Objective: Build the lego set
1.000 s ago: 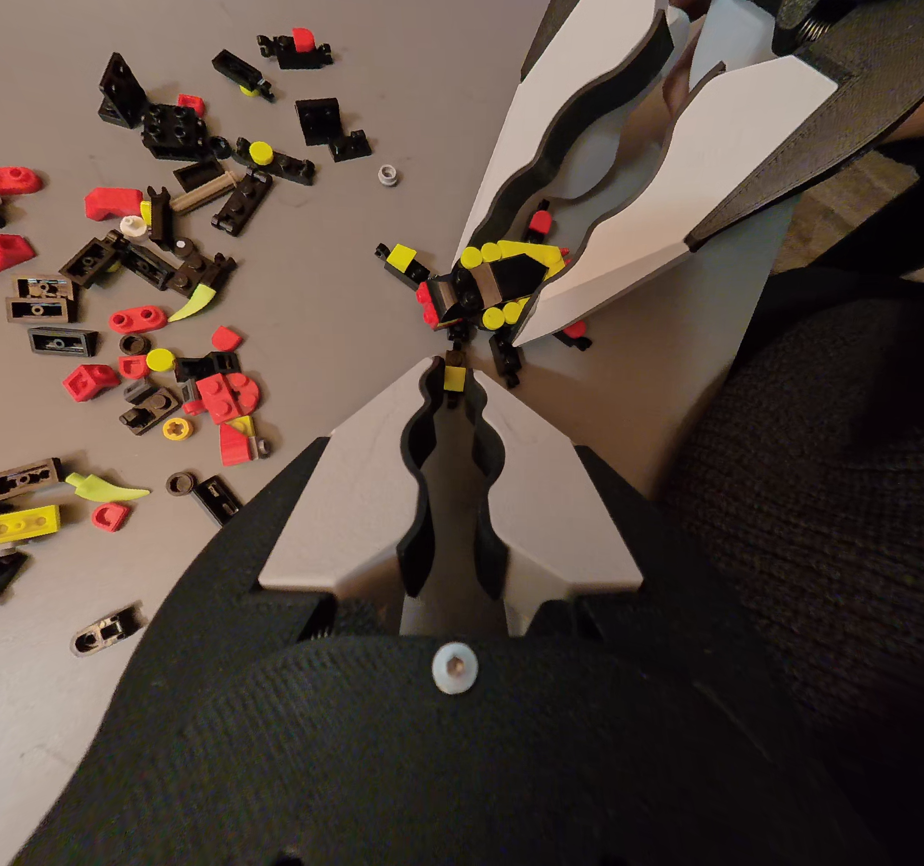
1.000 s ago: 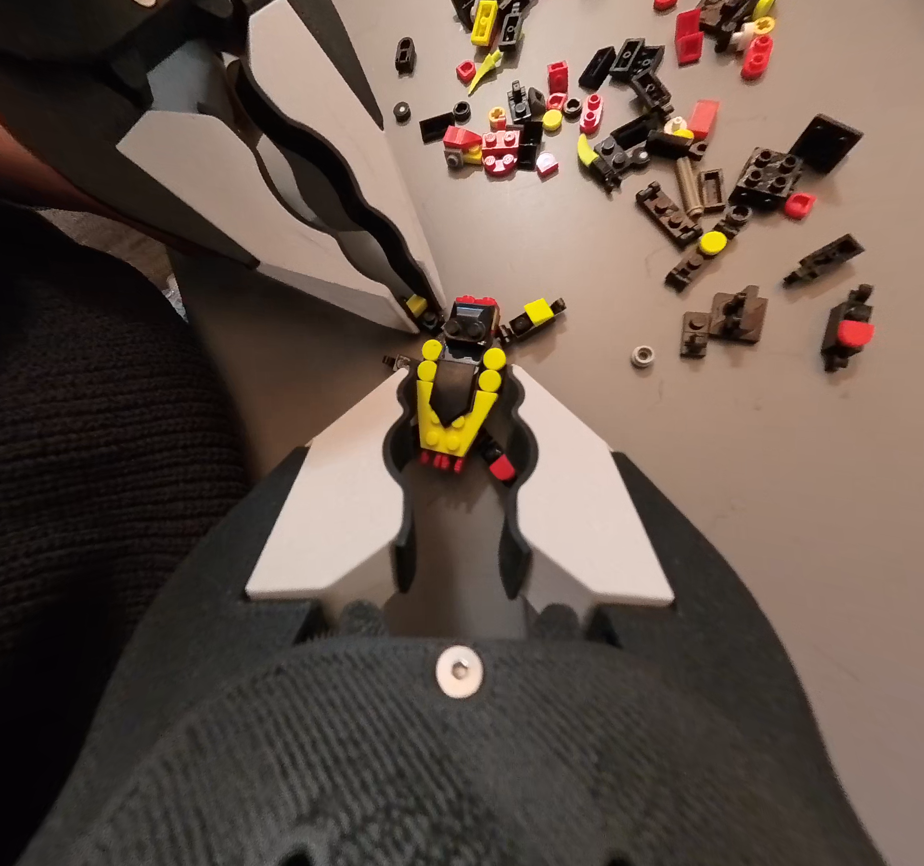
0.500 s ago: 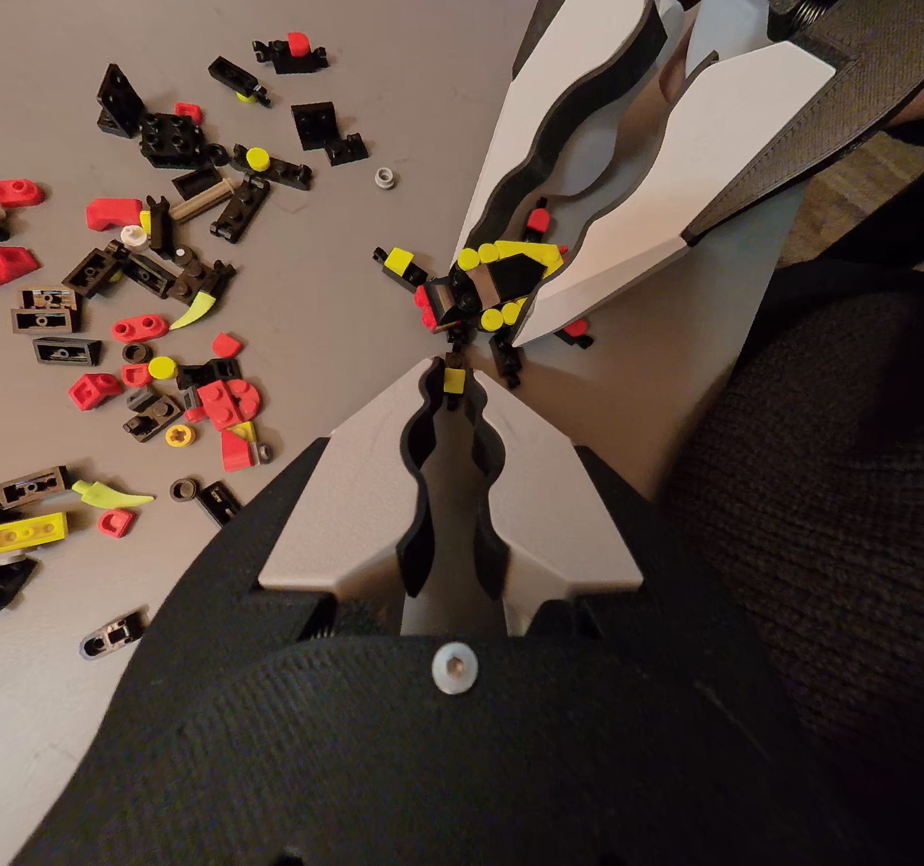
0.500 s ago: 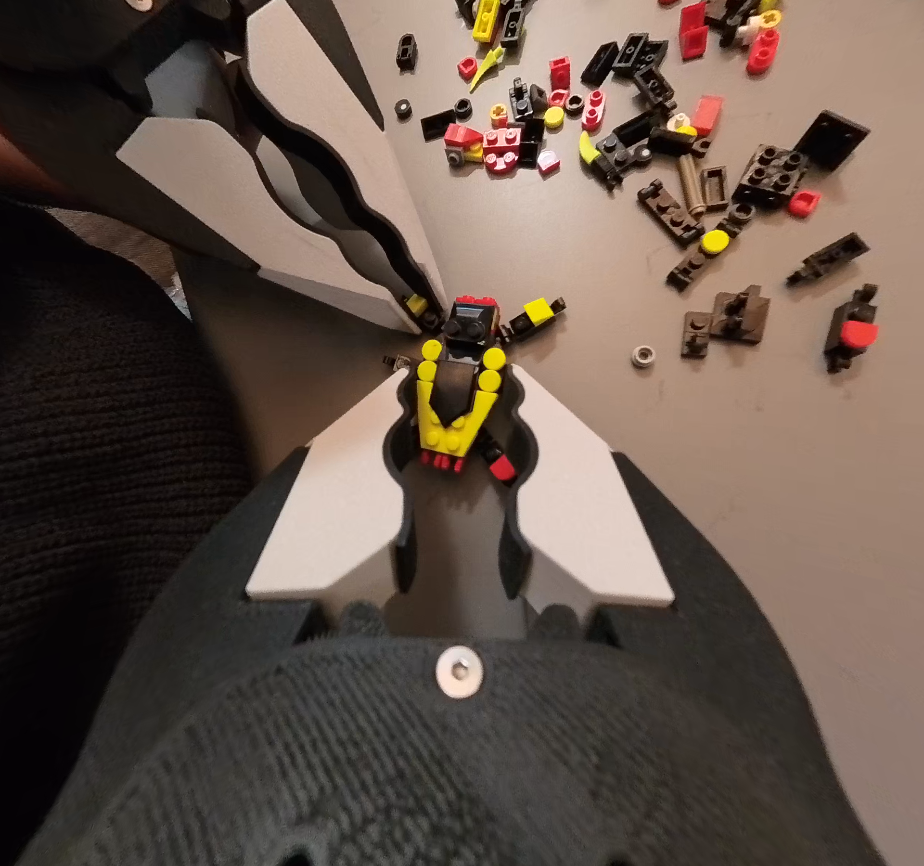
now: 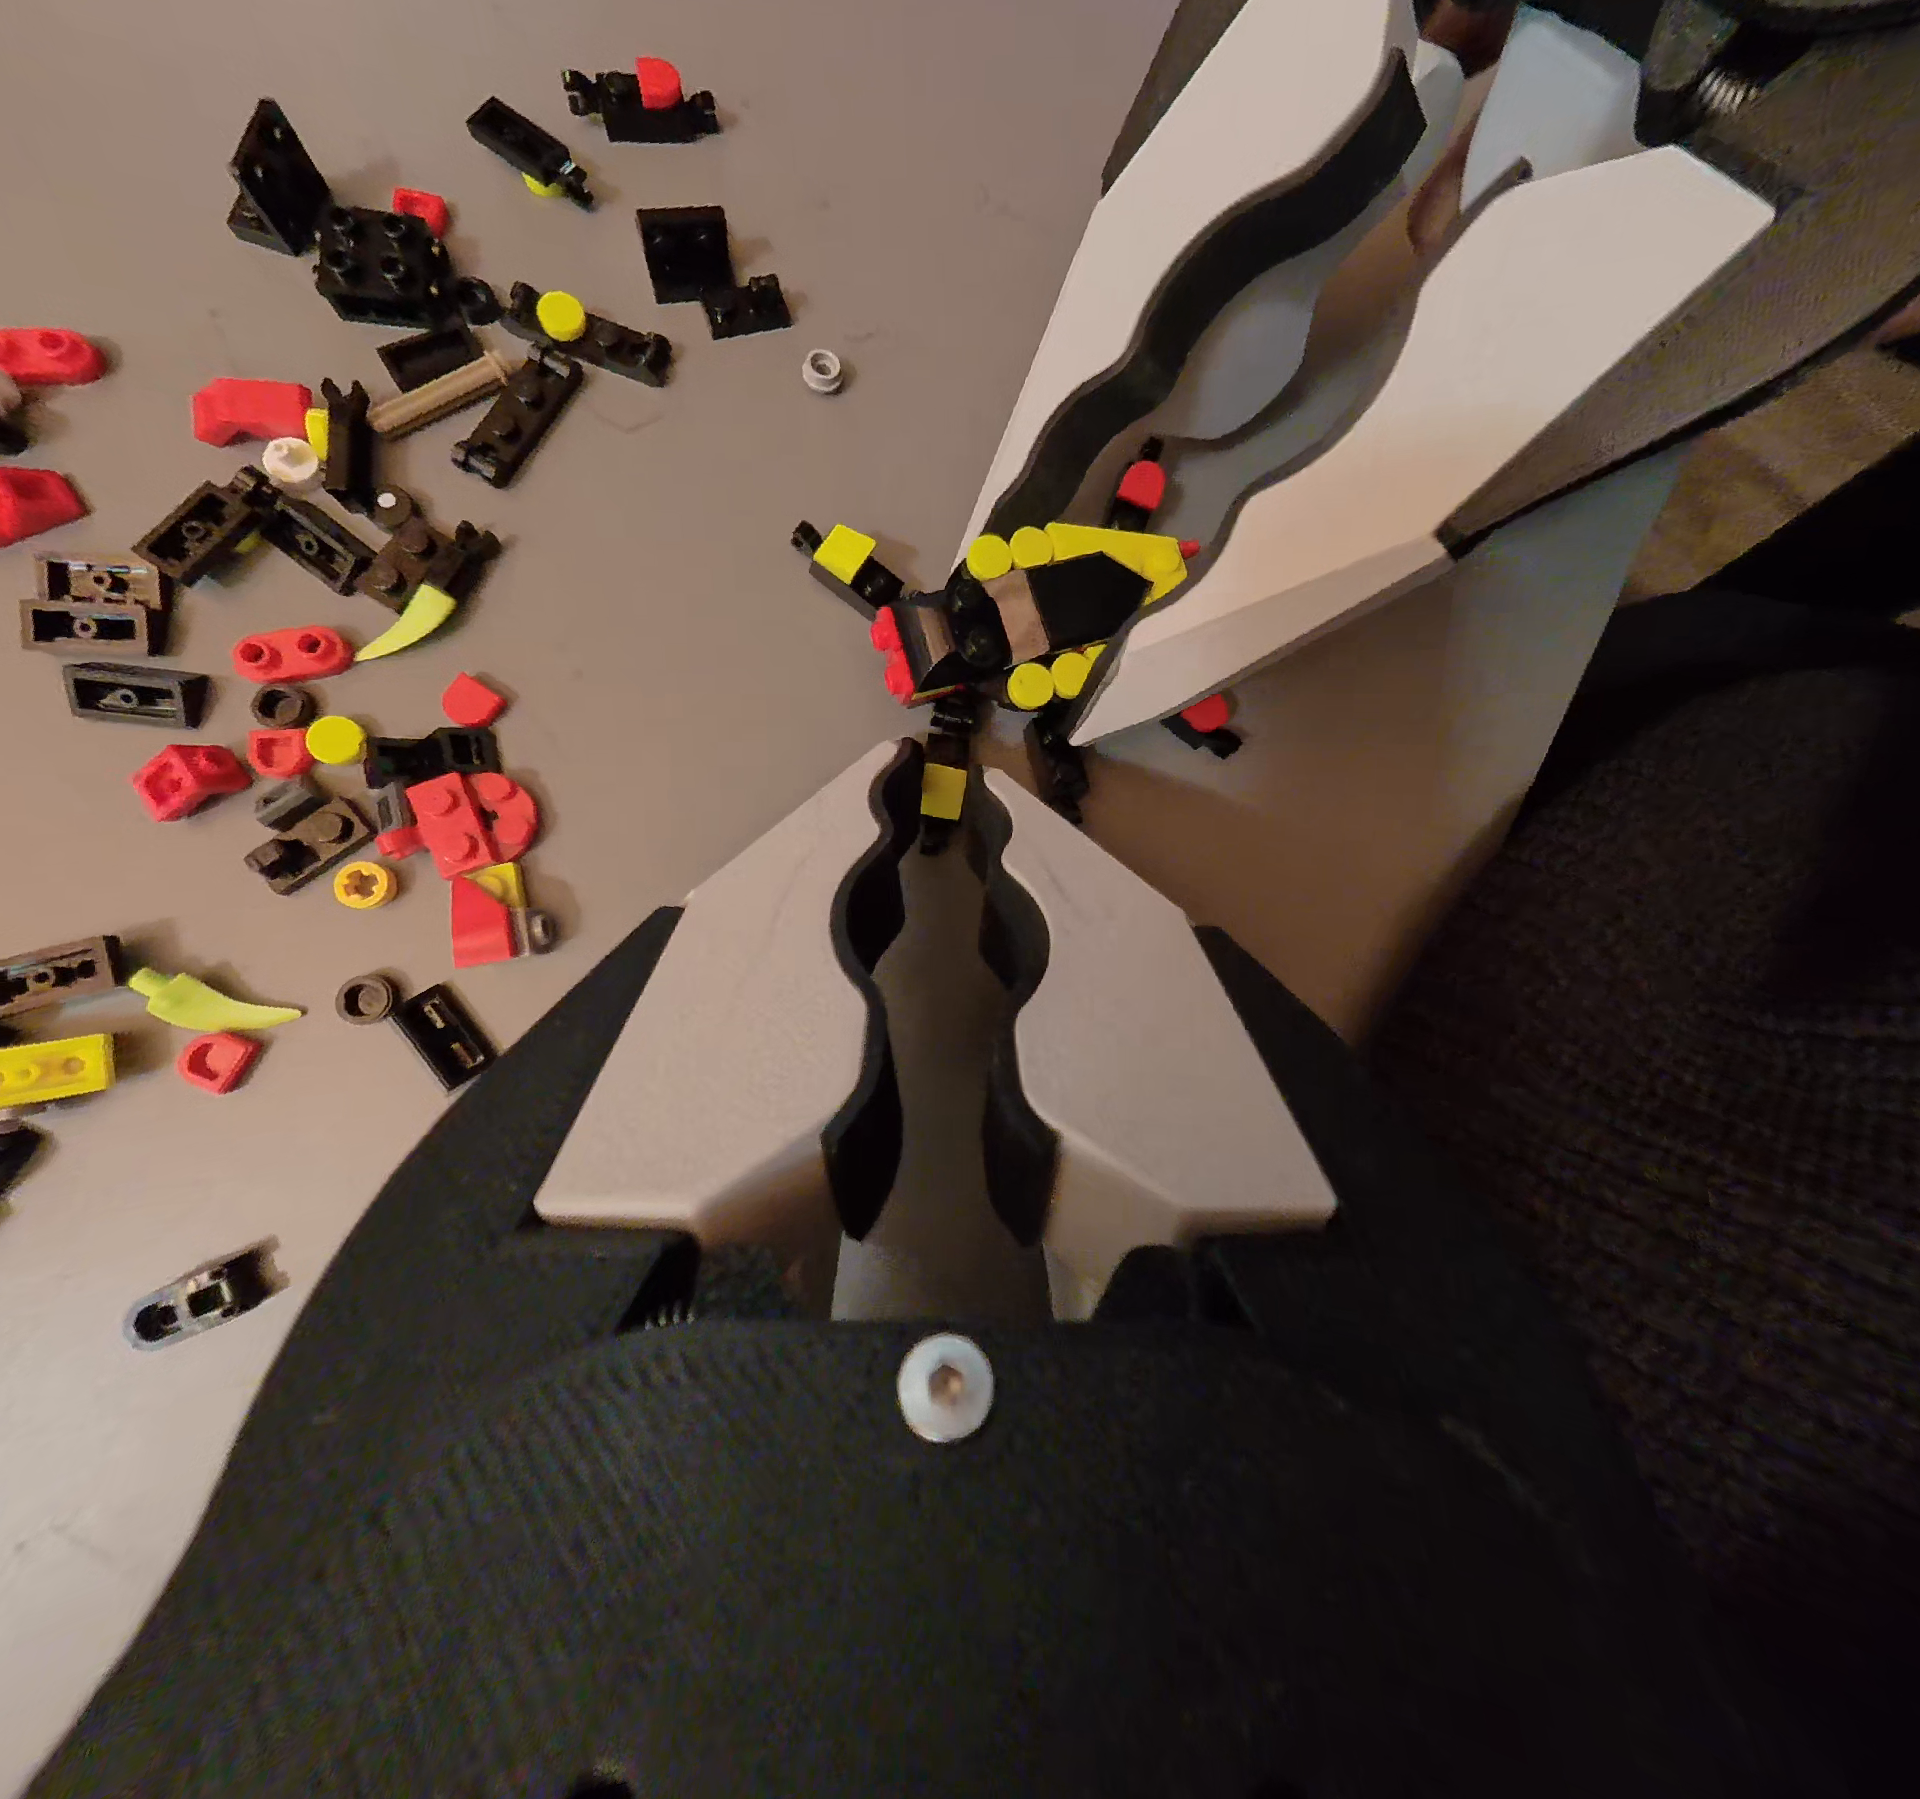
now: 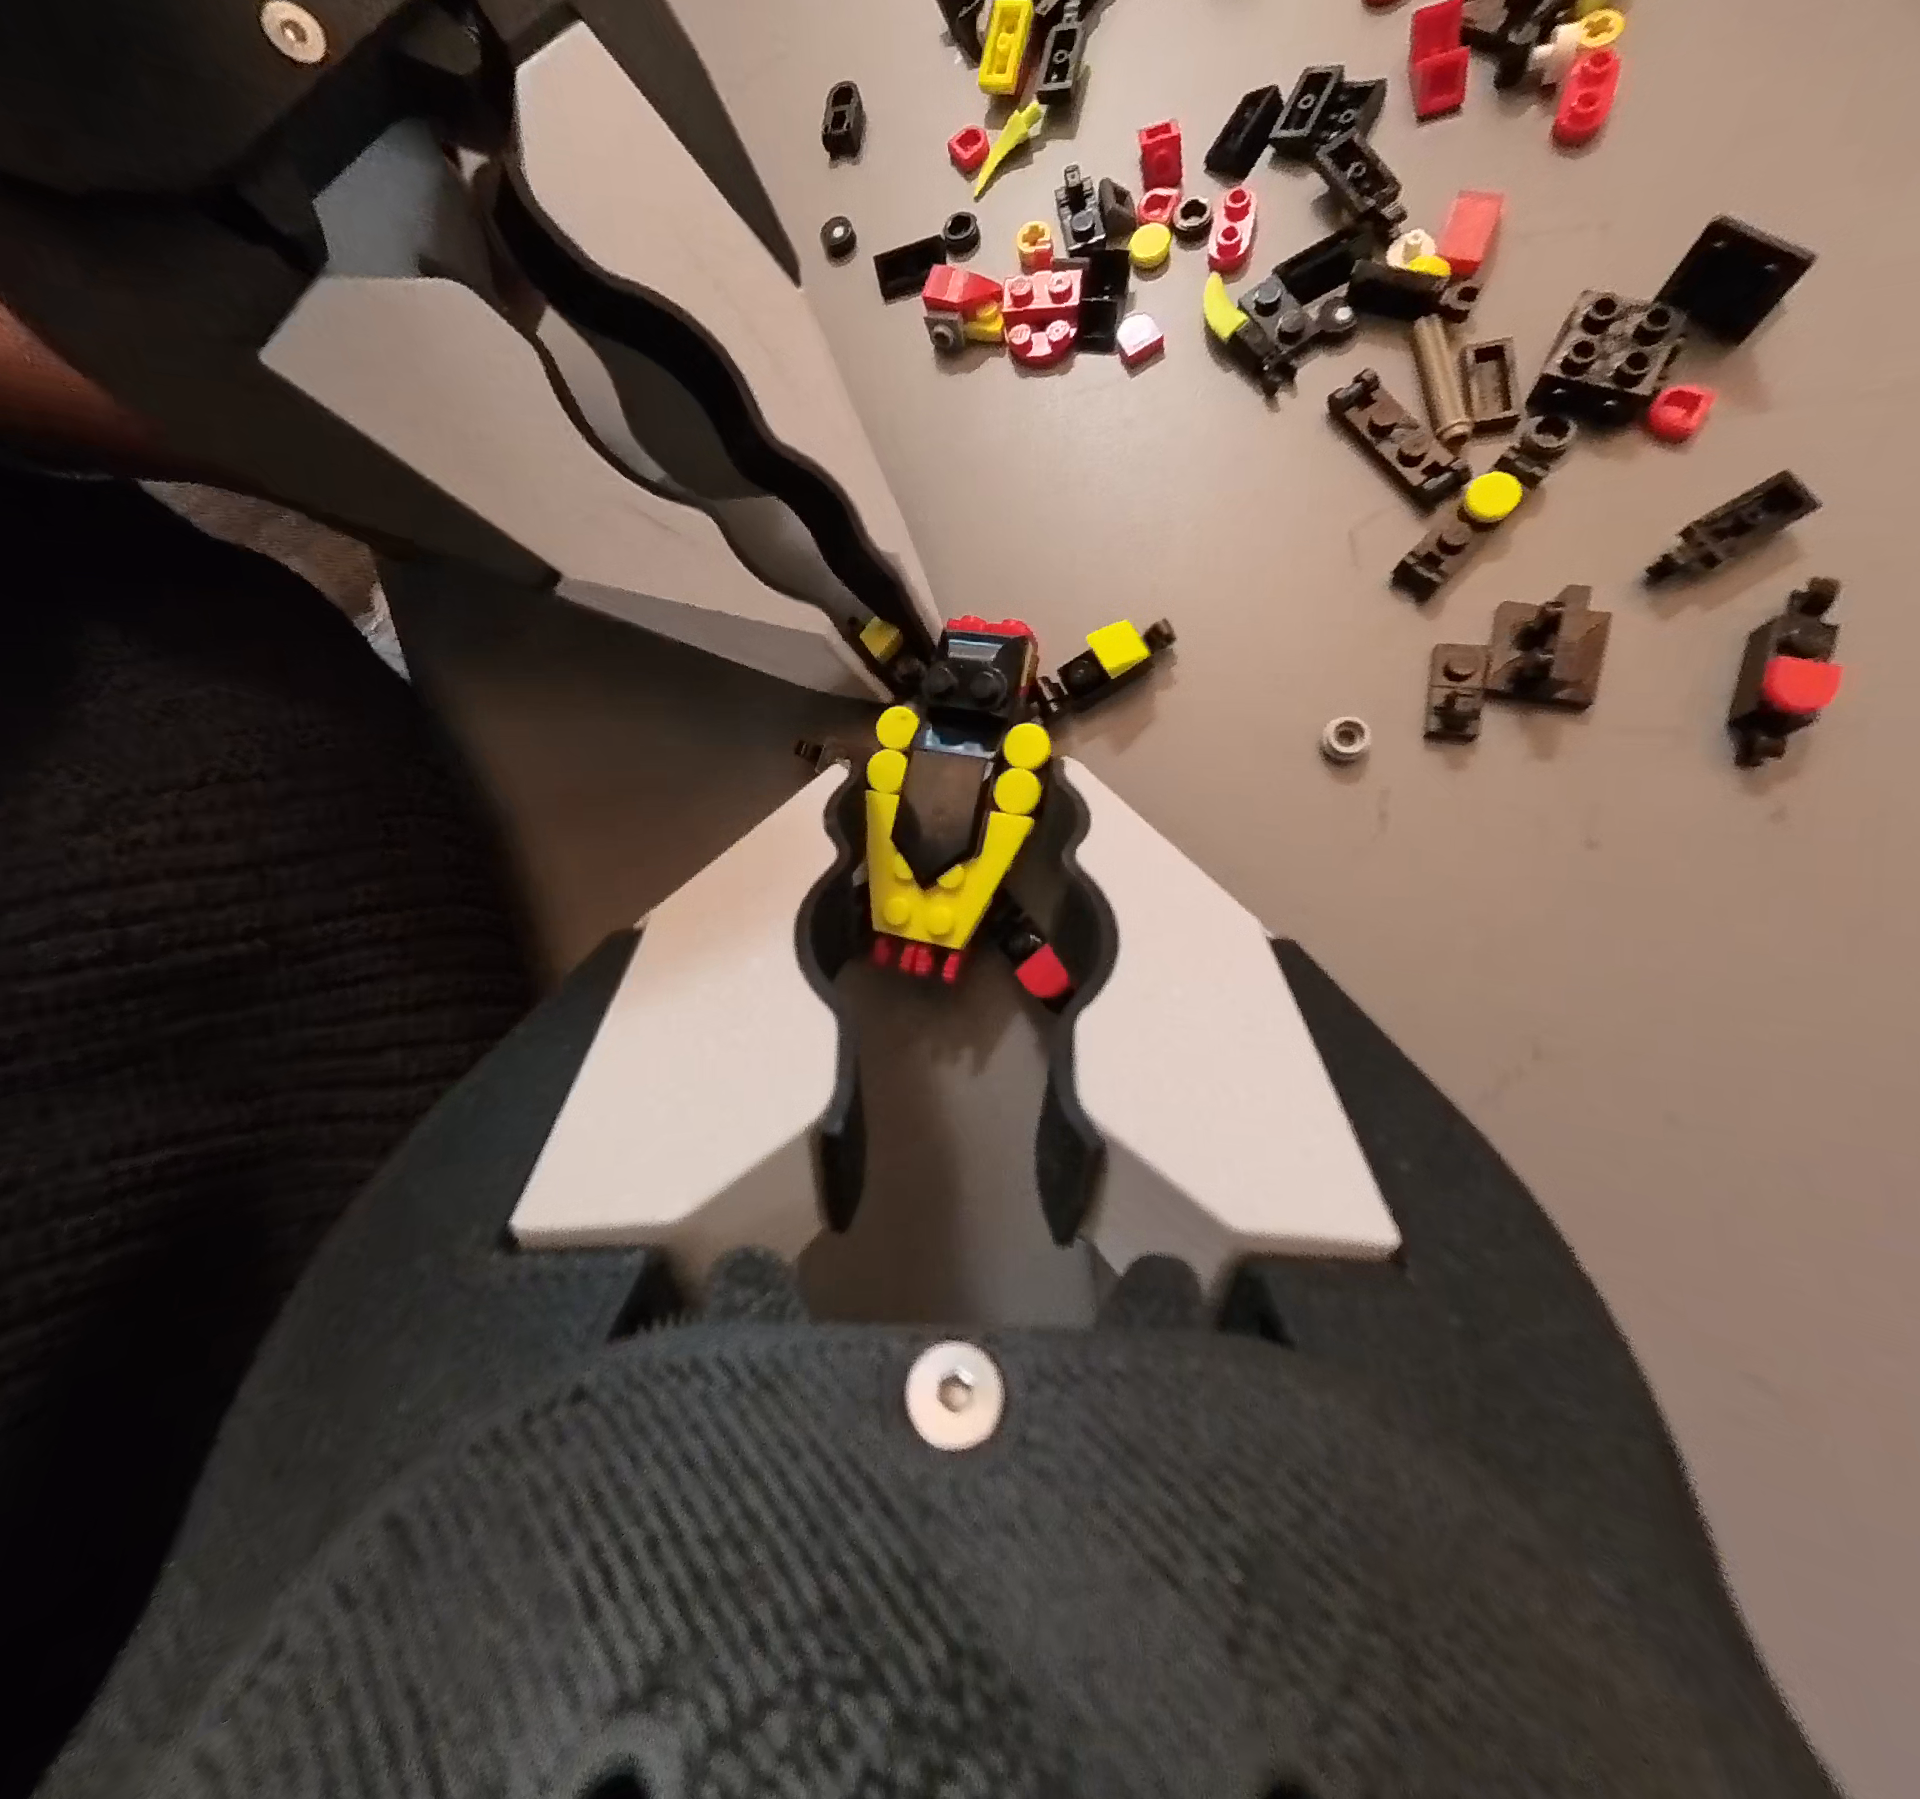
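Note:
A small lego model point(image 6: 940, 814) with a yellow and black body, a black head and red studs sits between the fingers of my right gripper point(image 6: 951, 773), which is shut on its body just above the grey table point(image 6: 1351, 1022). The model also shows in the left wrist view point(image 5: 1039, 606), held by the right gripper point(image 5: 1039, 643) coming in from the upper right. My left gripper point(image 5: 940, 773) is shut on one black leg with a yellow tile point(image 5: 943, 793) that sticks out of the model. In the right wrist view the left gripper point(image 6: 883, 648) comes in from the upper left. A second yellow-tiled leg point(image 6: 1114, 648) sticks out free.
Several loose black, red and yellow pieces point(image 5: 343, 606) lie scattered on the table to the left, shown at the upper right in the right wrist view point(image 6: 1351, 295). A small grey round stud point(image 6: 1347, 737) lies near the model. Dark knitted fabric point(image 5: 1662, 1022) fills the space beyond the table edge. Less than 4 cm separates the two grippers' tips.
Both grippers keep their hold on the model. Only a slight shift of the views shows.

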Action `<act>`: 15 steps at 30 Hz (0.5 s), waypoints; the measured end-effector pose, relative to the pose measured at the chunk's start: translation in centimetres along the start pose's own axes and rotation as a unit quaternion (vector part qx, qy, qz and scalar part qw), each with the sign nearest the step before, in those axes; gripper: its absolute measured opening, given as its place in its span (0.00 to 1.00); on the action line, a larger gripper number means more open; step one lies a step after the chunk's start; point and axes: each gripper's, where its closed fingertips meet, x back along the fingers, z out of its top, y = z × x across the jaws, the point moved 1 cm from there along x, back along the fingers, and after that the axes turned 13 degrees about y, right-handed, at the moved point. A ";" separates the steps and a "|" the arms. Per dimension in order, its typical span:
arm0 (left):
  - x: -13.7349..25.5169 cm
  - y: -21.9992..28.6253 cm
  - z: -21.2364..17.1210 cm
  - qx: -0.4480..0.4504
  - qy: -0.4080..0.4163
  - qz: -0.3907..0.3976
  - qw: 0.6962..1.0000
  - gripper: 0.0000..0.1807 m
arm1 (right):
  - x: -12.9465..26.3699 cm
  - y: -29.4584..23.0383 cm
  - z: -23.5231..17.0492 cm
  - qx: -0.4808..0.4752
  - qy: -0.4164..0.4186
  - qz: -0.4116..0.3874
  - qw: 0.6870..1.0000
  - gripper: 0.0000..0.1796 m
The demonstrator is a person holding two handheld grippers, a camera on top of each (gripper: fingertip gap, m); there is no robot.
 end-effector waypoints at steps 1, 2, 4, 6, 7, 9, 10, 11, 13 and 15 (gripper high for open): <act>0.0 0.0 0.0 0.006 0.001 -0.001 1.000 0.03 | 0.0 0.0 0.0 0.001 0.002 -0.002 1.000 0.18; 0.0 0.0 0.0 0.005 0.001 0.001 1.000 0.03 | 0.0 0.0 0.0 0.001 0.003 -0.001 1.000 0.18; -0.1 -0.1 0.1 -0.004 0.001 0.007 1.000 0.03 | 0.0 0.1 0.0 0.003 0.003 -0.001 1.000 0.18; 0.0 -0.2 0.1 -0.005 0.003 0.008 1.000 0.03 | -0.1 0.2 0.1 -0.003 0.007 -0.001 1.000 0.19; 0.0 -0.2 0.2 -0.001 0.005 0.006 1.000 0.03 | -0.1 0.2 0.2 -0.008 0.011 -0.002 1.000 0.19; 0.1 -0.2 0.4 0.012 0.013 -0.001 1.000 0.03 | -0.1 0.1 0.3 -0.020 0.016 -0.001 1.000 0.19; 0.1 -0.2 0.5 0.020 0.016 -0.007 1.000 0.04 | -0.2 -0.1 0.3 -0.025 0.018 0.003 1.000 0.19; 0.2 -0.2 0.5 0.025 0.017 -0.009 0.999 0.05 | -0.2 -0.2 0.3 -0.027 0.018 0.004 0.999 0.19; 0.4 -0.4 0.4 0.023 0.017 -0.007 1.000 0.05 | -0.3 -0.3 0.3 -0.025 0.019 0.001 1.000 0.19; 0.4 -0.4 0.5 0.019 0.018 -0.010 1.000 0.06 | -0.3 -0.4 0.2 -0.020 0.017 -0.001 1.000 0.19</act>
